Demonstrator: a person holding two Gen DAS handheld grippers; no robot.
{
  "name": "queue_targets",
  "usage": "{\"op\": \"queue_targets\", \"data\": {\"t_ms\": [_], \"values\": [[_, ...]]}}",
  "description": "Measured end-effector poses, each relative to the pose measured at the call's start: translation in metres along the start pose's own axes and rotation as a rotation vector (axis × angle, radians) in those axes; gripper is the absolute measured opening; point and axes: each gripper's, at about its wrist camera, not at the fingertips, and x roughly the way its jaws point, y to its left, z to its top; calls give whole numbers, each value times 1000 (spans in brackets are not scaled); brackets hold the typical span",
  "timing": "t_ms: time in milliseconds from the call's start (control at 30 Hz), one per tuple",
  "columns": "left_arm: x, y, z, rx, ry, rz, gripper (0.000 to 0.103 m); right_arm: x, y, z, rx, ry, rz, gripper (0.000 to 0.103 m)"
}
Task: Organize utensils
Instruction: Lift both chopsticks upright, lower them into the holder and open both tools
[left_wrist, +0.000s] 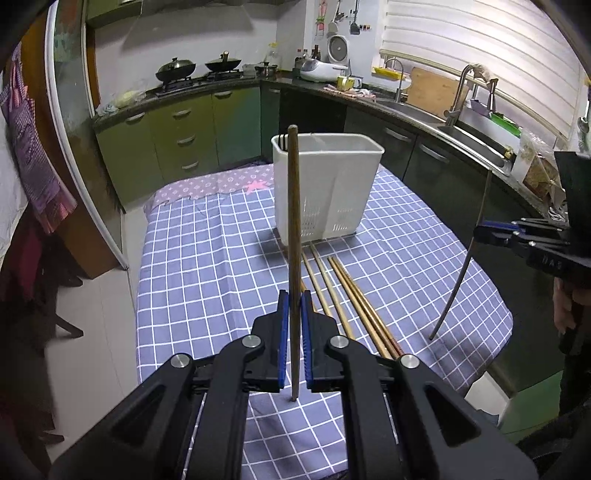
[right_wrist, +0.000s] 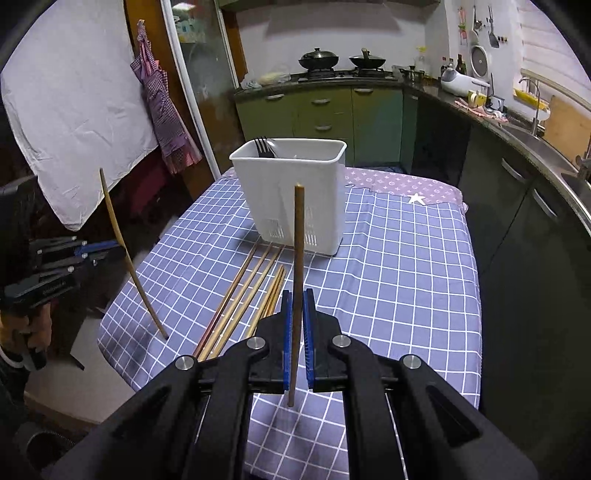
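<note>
Left gripper (left_wrist: 294, 295) angles down, clamped on a brown chopstick (left_wrist: 293, 221). Right gripper (right_wrist: 297, 293) angles down too, pinching another chopstick (right_wrist: 298, 236). Loose chopsticks (right_wrist: 243, 295) lie mid-tabletop (right_wrist: 406, 277), before the white utensil caddy (right_wrist: 291, 192).

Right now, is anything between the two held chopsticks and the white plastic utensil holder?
Nothing visible. The left gripper and right gripper each clamp one wooden chopstick; only bare checked tablecloth and loose chopsticks lying flat separate them from the white holder.
</note>
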Motion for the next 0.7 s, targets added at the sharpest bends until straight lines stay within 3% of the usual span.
{"op": "queue_targets", "data": {"t_ms": [267, 433, 700], "values": [[-3, -8, 14, 21, -5, -20, 7, -3, 2, 5, -3, -9, 17, 7], [-10, -7, 39, 13, -23, -53, 7, -19, 1, 25, -4, -52, 34, 7], [-43, -10, 124, 35, -211, -54, 7, -64, 4, 87, -23, -197, 18, 7]]}}
